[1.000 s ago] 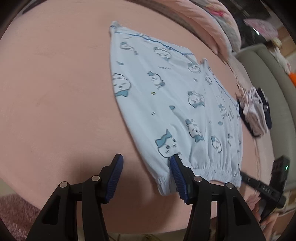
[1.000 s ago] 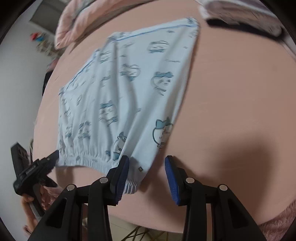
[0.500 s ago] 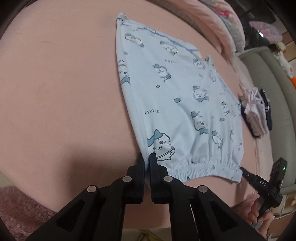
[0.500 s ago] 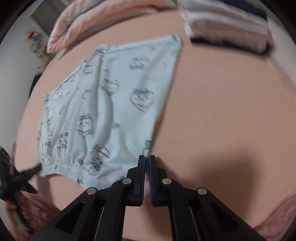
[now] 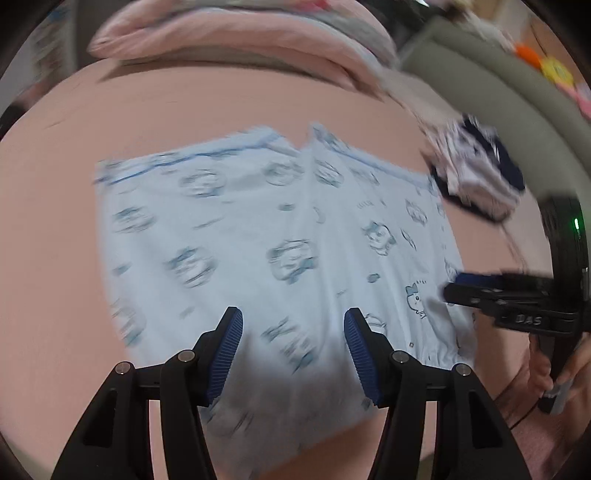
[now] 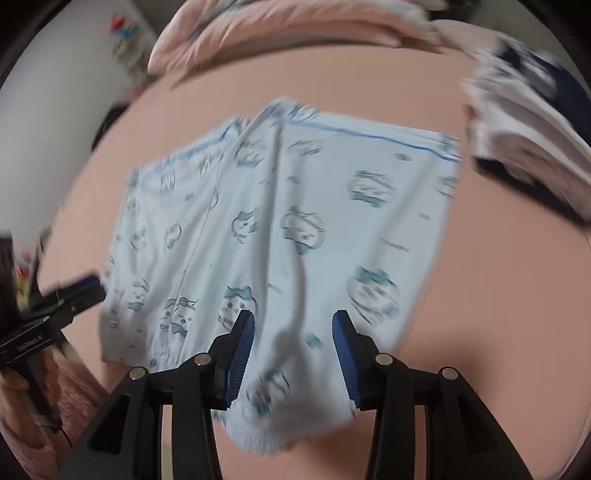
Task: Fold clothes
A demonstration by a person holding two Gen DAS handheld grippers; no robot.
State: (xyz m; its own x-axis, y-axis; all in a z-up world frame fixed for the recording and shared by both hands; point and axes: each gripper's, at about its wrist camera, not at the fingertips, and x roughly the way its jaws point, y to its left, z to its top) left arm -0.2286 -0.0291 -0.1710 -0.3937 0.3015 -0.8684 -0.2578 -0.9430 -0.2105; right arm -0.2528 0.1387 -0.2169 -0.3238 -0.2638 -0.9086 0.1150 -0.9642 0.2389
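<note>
Light-blue shorts (image 5: 288, 229) printed with cartoon cats lie spread on the pink bed sheet (image 5: 184, 103), leg hems far, gathered waistband near. My left gripper (image 5: 293, 343) hovers open over the near part of the cloth with nothing between its blue pads. In the right wrist view the shorts (image 6: 295, 221) fill the middle, and the near edge bunches below my right gripper (image 6: 291, 343), which is open too. The right gripper (image 5: 498, 295) shows at the shorts' right edge, held by a hand (image 5: 535, 380). The left gripper (image 6: 55, 306) sits at the shorts' left edge.
A stack of folded white and navy clothes (image 5: 476, 177) (image 6: 524, 118) rests right of the shorts. A rolled pink quilt (image 5: 240, 44) (image 6: 277, 33) lies along the far side. A grey-green padded edge (image 5: 498, 85) borders the right. Bare sheet (image 6: 498, 295) surrounds the shorts.
Both grippers, shut on the waistband corners half a second ago, now stand open. Each has swung in over the shorts' near edge, and both views are motion-blurred.
</note>
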